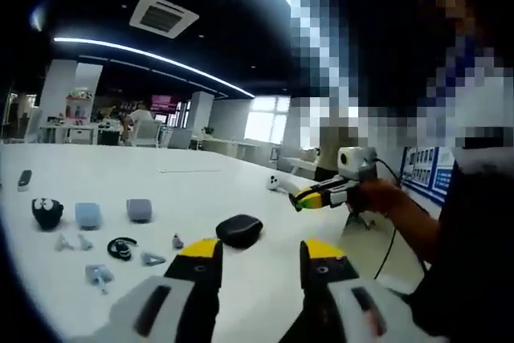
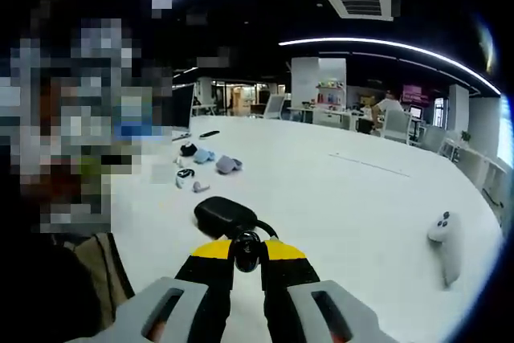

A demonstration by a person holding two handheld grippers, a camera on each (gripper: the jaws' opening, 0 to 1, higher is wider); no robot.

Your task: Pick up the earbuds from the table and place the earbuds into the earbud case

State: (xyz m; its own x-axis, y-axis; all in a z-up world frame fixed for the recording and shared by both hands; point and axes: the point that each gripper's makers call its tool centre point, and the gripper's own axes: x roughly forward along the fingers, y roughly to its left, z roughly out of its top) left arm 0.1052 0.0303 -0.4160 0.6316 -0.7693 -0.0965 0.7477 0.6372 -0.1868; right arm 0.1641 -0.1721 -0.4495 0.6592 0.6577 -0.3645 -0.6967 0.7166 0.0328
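Earbud (image 2: 246, 251) clamped in right tool (image 2: 246, 259), carried just short of black earbud case (image 2: 225, 216) ahead on bench (image 2: 345, 198), likely for insertion | left tool (image 1: 259, 259) jaws apart, empty, case (image 1: 239, 230) just beyond its tips

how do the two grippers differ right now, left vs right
The left gripper has its jaws spread apart with nothing between them; the right gripper has its jaws closed on a small black earbud. In the left gripper view the black case lies beyond the tips and a little left; in the right gripper view the case sits just past the tips. Both have yellow tips on black jaws with grey bodies.
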